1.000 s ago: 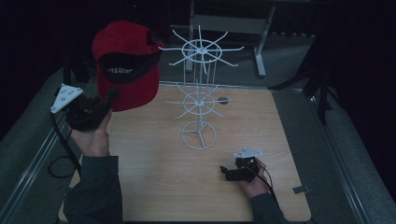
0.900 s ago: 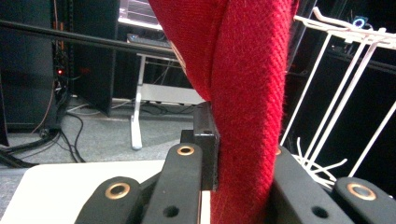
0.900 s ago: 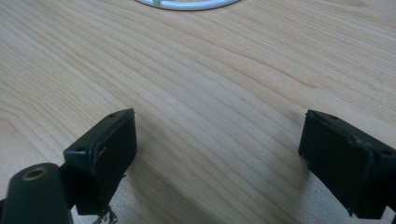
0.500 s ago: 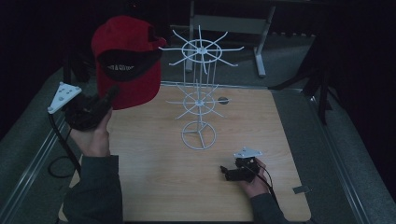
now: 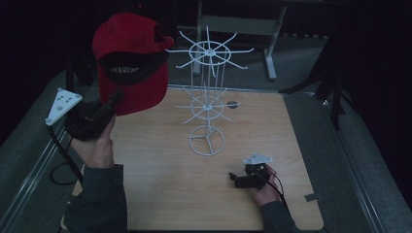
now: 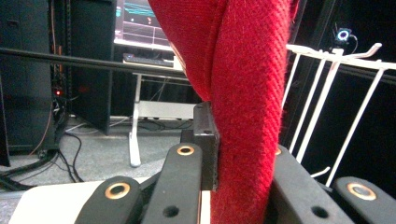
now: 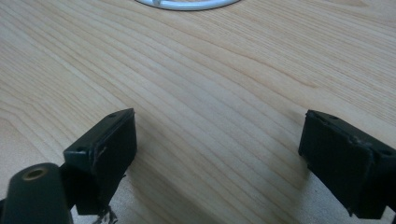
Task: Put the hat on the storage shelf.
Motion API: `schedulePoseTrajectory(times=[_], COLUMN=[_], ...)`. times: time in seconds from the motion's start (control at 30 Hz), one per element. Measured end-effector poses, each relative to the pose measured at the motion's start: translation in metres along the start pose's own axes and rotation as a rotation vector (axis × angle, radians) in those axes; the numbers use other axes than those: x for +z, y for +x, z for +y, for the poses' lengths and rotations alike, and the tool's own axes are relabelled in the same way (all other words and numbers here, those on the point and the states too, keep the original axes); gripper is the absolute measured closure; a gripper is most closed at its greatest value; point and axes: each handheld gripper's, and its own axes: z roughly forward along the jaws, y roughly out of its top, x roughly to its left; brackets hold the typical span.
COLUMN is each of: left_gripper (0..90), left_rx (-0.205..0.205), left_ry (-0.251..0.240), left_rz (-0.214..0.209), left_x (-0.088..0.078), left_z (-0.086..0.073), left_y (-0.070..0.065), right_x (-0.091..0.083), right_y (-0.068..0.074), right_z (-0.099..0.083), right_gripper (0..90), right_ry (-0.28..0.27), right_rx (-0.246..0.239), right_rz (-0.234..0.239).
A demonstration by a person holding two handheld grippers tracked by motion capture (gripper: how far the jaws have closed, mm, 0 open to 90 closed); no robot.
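A red cap (image 5: 131, 63) with a black underside to its brim hangs in the air at the left, level with the top ring of a white wire rack (image 5: 209, 97). My left gripper (image 5: 114, 99) is shut on the cap's lower edge. In the left gripper view the red fabric (image 6: 243, 116) stands pinched between the two black jaws, with white rack arms (image 6: 327, 93) just to its right. My right gripper (image 5: 233, 178) rests low on the wooden table (image 5: 160, 194) near the front right. Its jaws stand wide apart over bare wood (image 7: 215, 107), nothing between them.
The rack's round base (image 5: 206, 141) stands mid-table, its edge (image 7: 187, 4) at the top of the right gripper view. A small dark hole (image 5: 232, 104) sits behind the rack. Grey metal rails (image 5: 359, 165) border the table. A white stand (image 5: 233, 29) and dark equipment lie beyond.
The cap and my left gripper have shifted very slightly. My right gripper has stayed where it was.
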Motion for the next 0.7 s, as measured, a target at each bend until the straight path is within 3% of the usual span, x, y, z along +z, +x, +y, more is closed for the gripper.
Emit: schedulePoseTrajectory(times=[0.23,0.53,0.7], left_gripper=[85.5,85.4,85.3], left_rx=[0.010,0.084,0.098], left_ry=[0.001,0.089,0.132], left_rz=[0.017,0.059,0.062], left_x=[-0.003,0.007,0.017], left_z=[-0.013,-0.057,-0.074], left_y=[-0.008,-0.025,-0.030], right_x=[0.000,0.000,0.000], right_y=[0.000,0.000,0.000], right_z=[0.000,0.000,0.000], right_gripper=[11.2,11.2,11.2], right_ry=[0.000,-0.002,-0.003], right_rx=[0.000,0.001,0.001], right_rz=[0.000,0.000,-0.001])
